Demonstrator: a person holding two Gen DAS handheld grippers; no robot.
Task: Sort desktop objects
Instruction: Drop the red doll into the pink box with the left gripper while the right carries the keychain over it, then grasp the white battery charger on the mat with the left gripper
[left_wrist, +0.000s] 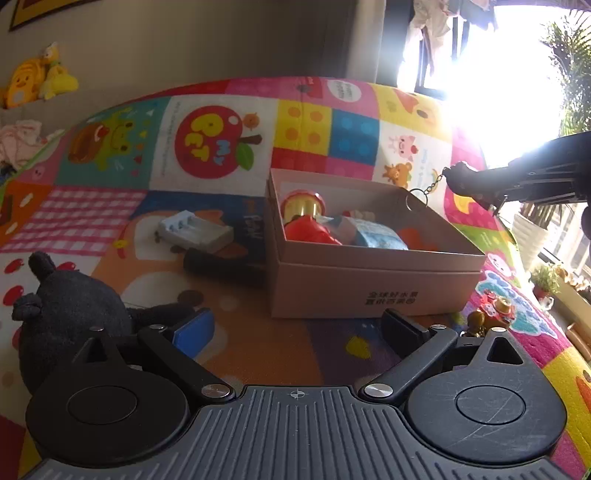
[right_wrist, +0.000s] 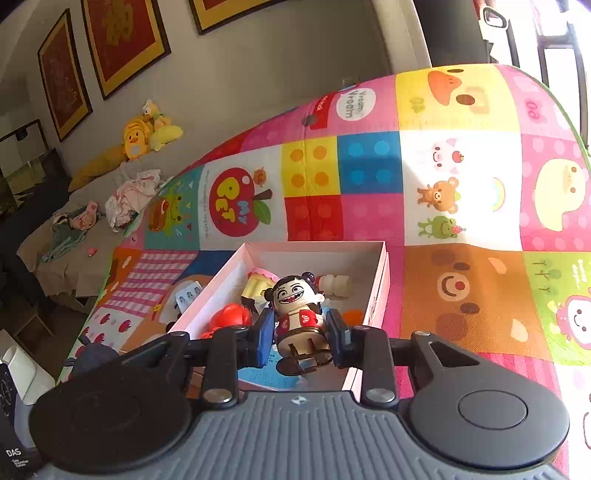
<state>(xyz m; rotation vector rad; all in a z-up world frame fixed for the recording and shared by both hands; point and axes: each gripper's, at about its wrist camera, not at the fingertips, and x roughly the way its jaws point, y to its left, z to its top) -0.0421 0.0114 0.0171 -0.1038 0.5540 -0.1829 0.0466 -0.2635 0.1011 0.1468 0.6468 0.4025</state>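
the left gripper (left_wrist: 297, 332) stood spread wide with nothing between its fingers, low over the patchwork play mat (left_wrist: 221, 206), just short of the near wall of the cardboard box (left_wrist: 369, 288). a black plush toy (left_wrist: 70, 306) lay on the mat against the left finger's outer side. farther along the mat, beside the box's left wall, sat a white battery charger (left_wrist: 195, 230) and, nearer the box, a dark cylinder (left_wrist: 221, 264) whose end met that wall. between those things and the gripper the mat was open.

the right gripper (right_wrist: 301, 338) was clenched on a small big-headed figurine (right_wrist: 299, 317), its blue pads pressed on both sides of the body, held upright above the box's near edge. in the left wrist view the figure's keyring (left_wrist: 417, 199) dangled over the box's far right corner.

inside the box (right_wrist: 384, 266) lay a red toy (right_wrist: 231, 315), a blue-and-white packet (left_wrist: 380, 238), a small white bottle (right_wrist: 334, 285) and a yellow-and-pink piece (right_wrist: 258, 284); the far part of its floor was bare. to the right of the box the mat ran clear out to its right edge, where a small gold figure (left_wrist: 476, 321) stood near the mat's near right corner.
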